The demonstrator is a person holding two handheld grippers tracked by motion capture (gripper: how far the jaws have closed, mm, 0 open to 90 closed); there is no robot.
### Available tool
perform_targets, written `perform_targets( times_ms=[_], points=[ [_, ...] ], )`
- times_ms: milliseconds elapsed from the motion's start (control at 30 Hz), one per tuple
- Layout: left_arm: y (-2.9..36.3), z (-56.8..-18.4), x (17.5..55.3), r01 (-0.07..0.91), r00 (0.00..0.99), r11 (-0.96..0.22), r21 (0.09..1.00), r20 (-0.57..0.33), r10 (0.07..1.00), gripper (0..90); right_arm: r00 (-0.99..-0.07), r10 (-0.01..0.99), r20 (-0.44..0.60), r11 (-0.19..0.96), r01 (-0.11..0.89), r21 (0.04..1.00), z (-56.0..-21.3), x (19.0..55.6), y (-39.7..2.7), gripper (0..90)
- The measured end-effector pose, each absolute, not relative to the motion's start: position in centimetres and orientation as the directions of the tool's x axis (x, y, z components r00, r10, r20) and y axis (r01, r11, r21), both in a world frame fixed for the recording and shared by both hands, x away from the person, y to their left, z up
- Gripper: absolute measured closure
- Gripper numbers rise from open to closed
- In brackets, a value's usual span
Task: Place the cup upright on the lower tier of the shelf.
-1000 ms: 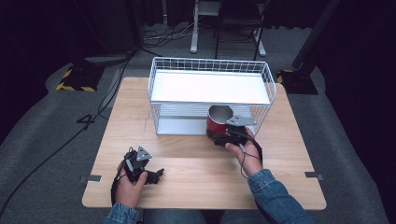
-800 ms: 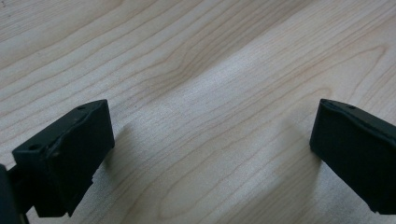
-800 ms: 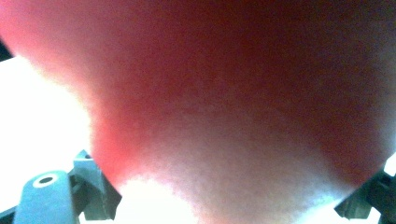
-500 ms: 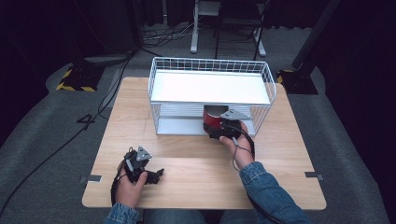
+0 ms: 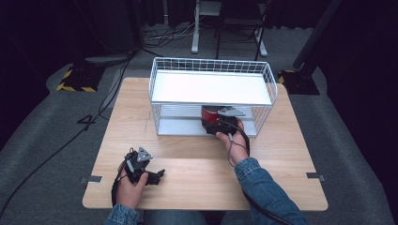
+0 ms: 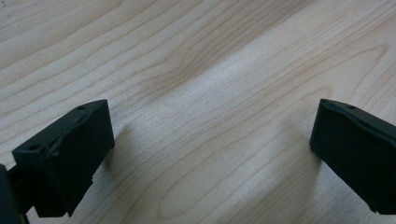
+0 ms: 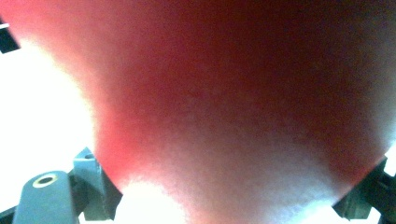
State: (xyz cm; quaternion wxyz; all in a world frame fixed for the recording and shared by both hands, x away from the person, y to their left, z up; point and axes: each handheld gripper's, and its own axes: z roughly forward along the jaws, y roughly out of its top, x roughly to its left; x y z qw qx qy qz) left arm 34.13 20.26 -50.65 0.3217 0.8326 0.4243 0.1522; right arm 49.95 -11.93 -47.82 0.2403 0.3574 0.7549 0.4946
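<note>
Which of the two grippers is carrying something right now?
The right gripper, at the lower tier of the white wire shelf rack, is clamped on a red cup. The left gripper rests open on the wooden table.

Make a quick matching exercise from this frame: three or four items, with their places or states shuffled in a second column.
Items:
1. left gripper
2. right gripper
3. red cup
4. wire rack

Places or states:
A. stands at the far middle of the table, white shelf on top
B. open, low over bare wood near the front left
C. shut on the red cup at the rack's front
D. under the white shelf, in the rack's lower level

Pairs: 1-B, 2-C, 3-D, 4-A
</note>
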Motion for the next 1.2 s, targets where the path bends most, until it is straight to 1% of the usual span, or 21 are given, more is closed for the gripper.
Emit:
perform_targets(
  times_ms=[167, 533, 667, 733, 833, 1200],
  points=[
    [20.3, -50.6, 34.1, 0.608, 0.594, -0.433, 0.665, -0.019, 0.804, 0.1, -0.611, 0.792, -0.003, 0.249, 0.318, 0.915, -48.4, 50.5, -11.6, 16.0],
    [20.3, -50.6, 34.1, 0.609, 0.594, -0.433, 0.665, -0.02, 0.805, 0.1, -0.609, 0.793, 0.01, 0.24, 0.329, 0.913, -48.6, 50.8, -11.6, 15.7],
    [20.3, -50.6, 34.1, 0.608, 0.594, -0.433, 0.665, -0.019, 0.804, 0.1, -0.607, 0.795, -0.003, 0.254, 0.328, 0.91, -48.8, 50.8, -11.6, 15.3],
    [20.3, -50.6, 34.1, 0.608, 0.594, -0.433, 0.665, -0.019, 0.804, 0.1, -0.606, 0.795, 0.003, 0.27, 0.359, 0.893, -48.9, 50.7, -11.6, 15.3],
    [20.3, -50.6, 34.1, 0.607, 0.594, -0.434, 0.666, -0.018, 0.804, 0.1, -0.613, 0.79, -0.015, 0.292, 0.355, 0.888, -49.0, 50.7, -11.7, 15.4],
    [20.3, -50.6, 34.1, 0.608, 0.594, -0.433, 0.665, -0.019, 0.805, 0.1, -0.609, 0.793, 0.009, 0.282, 0.381, 0.88, -49.1, 50.0, -12.0, 15.4]
  ],
)
